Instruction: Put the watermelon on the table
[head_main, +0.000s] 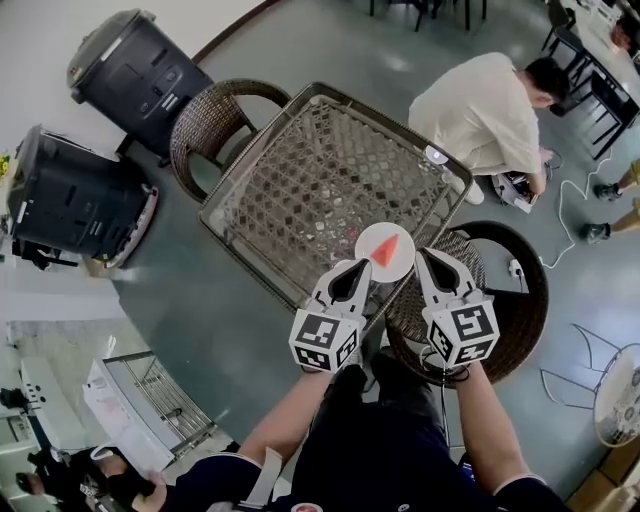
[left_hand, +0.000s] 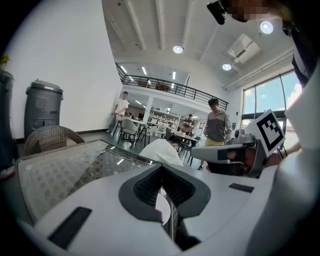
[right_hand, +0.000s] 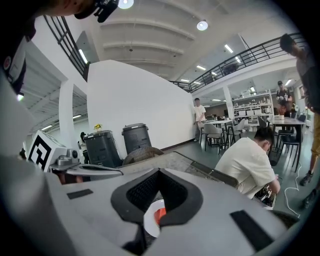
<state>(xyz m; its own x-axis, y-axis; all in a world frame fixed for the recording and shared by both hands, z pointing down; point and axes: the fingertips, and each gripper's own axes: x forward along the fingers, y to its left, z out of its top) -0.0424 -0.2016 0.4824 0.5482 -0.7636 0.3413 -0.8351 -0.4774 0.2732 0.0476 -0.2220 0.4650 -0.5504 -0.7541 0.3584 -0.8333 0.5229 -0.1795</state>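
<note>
A white plate with a red wedge of watermelon hangs over the near edge of the wicker table. My left gripper meets the plate's left rim and my right gripper its right rim. In the left gripper view the jaws are shut with the plate's white rim pinched between the pads. The right gripper is likewise shut on the plate, and the watermelon shows red through the gap. I cannot tell whether the plate rests on the table.
Wicker chairs stand at the table's far left and near right. Two dark bins line the left wall. A person crouches beyond the table's right corner, cables on the floor nearby.
</note>
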